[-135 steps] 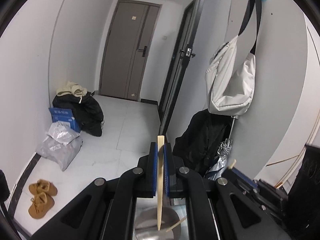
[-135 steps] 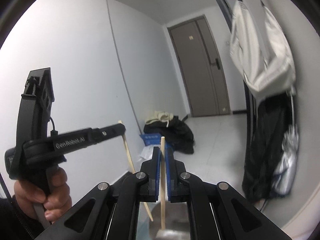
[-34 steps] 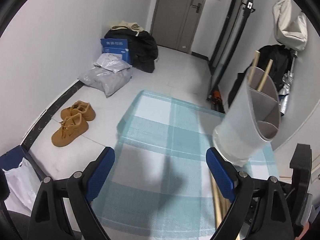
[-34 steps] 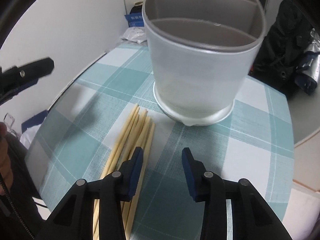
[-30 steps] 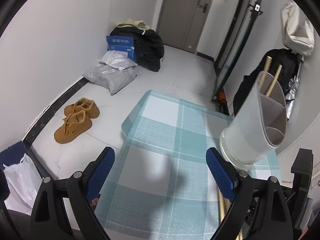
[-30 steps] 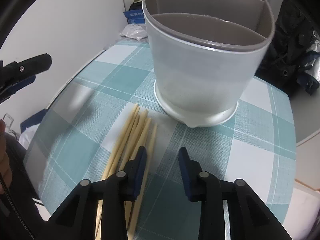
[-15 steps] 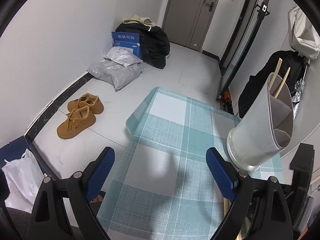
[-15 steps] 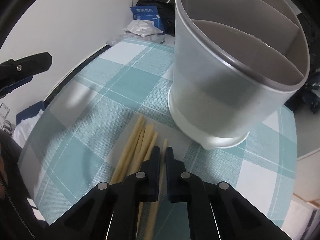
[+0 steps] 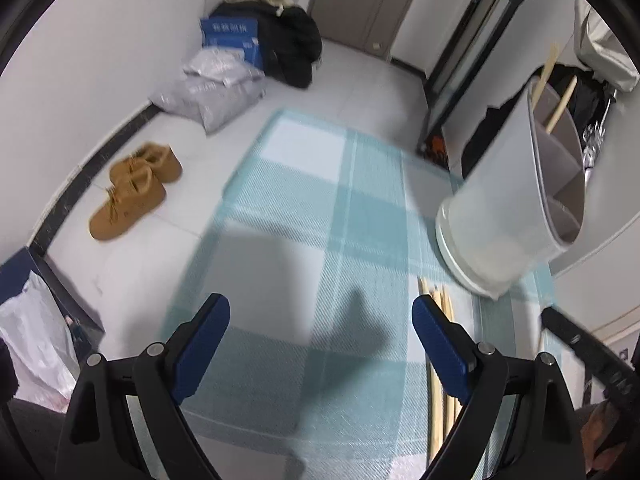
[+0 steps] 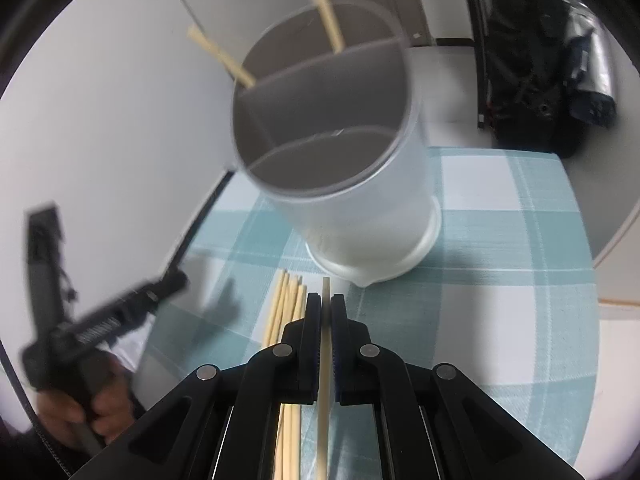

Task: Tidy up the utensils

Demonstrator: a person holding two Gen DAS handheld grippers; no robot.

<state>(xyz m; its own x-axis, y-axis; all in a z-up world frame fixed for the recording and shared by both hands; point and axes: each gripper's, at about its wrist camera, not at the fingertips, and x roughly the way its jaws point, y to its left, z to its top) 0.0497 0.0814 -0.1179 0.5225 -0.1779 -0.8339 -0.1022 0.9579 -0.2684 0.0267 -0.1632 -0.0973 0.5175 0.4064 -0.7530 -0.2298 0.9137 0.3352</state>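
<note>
We see one tabletop (image 9: 304,208) under a teal-and-white checked cloth, its near edge cut off by both views. On it stands one grey holder (image 10: 352,168) split into three compartments. Two chopsticks (image 10: 326,8) lean out of the far compartment; the other two compartments look bare as far as we can see down, though their floors are hidden.

Just beside the holder's base lies one bundle of loose chopsticks (image 10: 286,300). We count about five tips in the right wrist view, but motion blur and the gripper in front keep us from a sure count, and their near ends are hidden.

Our right hand-held gripper (image 10: 326,312) is closed tight on a single chopstick (image 10: 325,344), which runs straight between the pads; its tip pokes out a little past them, near the holder's base, and its lower end is cut off by the frame.

Our left hand-held gripper (image 9: 320,344) is spread wide with nothing between its blue pads (image 9: 202,340), hovering over the cloth left of the bundle. In the right wrist view it shows only as a blurred black shape.

On the floor past the tabletop we make out two tan shoes (image 9: 132,190), one blue box (image 9: 230,36), grey bags (image 9: 212,88) and a dark heap of clothes (image 9: 292,40).
</note>
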